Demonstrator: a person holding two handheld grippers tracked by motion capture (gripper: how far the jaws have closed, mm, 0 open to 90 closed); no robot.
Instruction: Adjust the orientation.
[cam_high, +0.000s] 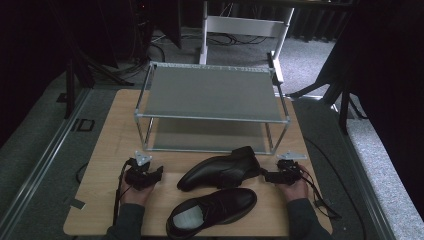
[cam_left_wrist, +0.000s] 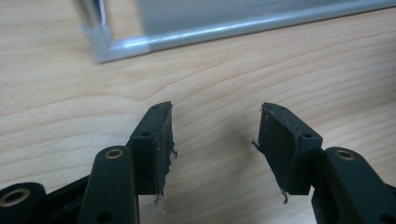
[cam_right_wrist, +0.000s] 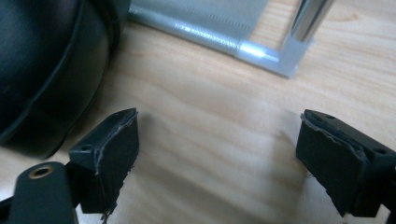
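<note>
Right gripper (cam_high: 268, 176), jaws apart, sits just beside the shoe's (cam_high: 220, 170) heel edge.

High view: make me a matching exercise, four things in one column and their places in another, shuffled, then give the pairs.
Things:
1. far shoe
2. near shoe
3. left tongs
4. rack

Places:
A. at the table's near edge, opening facing up
B. at the back of the table, both shelves bare
C. left of the shoes, open over bare wood
D. just in front of the rack, heel toward the right tongs

Pairs: 1-D, 2-A, 3-C, 4-B
</note>
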